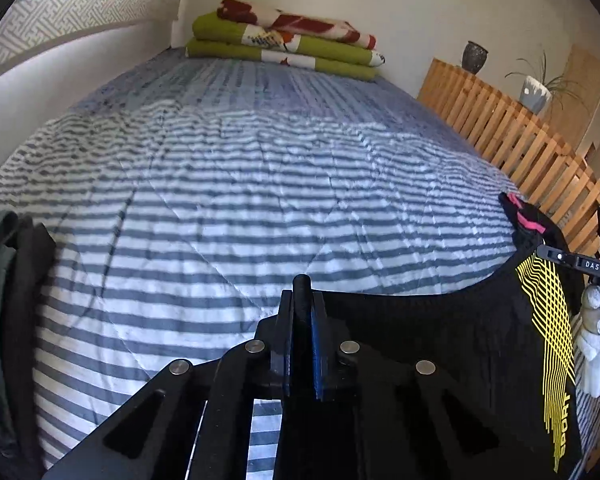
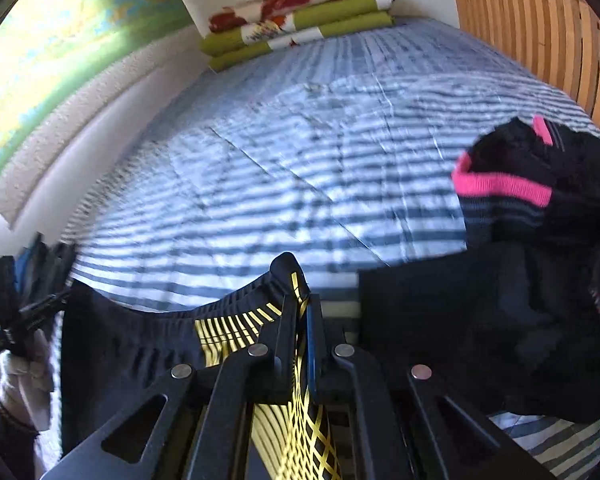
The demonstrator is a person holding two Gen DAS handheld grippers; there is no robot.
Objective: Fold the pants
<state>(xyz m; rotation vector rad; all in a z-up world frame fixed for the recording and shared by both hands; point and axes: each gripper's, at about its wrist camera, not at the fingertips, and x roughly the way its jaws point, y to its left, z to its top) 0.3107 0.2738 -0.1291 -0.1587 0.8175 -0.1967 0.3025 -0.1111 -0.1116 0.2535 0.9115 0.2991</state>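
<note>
Black sport pants (image 1: 440, 340) with a yellow line pattern (image 1: 552, 320) hang by their waistband above the striped bed. My left gripper (image 1: 302, 296) is shut on the waistband's left end. My right gripper (image 2: 298, 292) is shut on the other end, at the yellow pattern (image 2: 236, 328). The waistband (image 2: 160, 320) sags between the two. Each view shows the other gripper at its edge, held by a white-gloved hand (image 2: 28, 376). The legs of the pants drop out of sight below.
The bed's blue-and-white striped cover (image 1: 240, 200) stretches ahead. Folded green and red blankets (image 1: 284, 40) lie at its far end. A dark garment with a pink band (image 2: 512, 188) sits on the right. Dark clothes (image 1: 4, 320) lie at the left. A wooden slatted rail (image 1: 512, 132) borders the right side.
</note>
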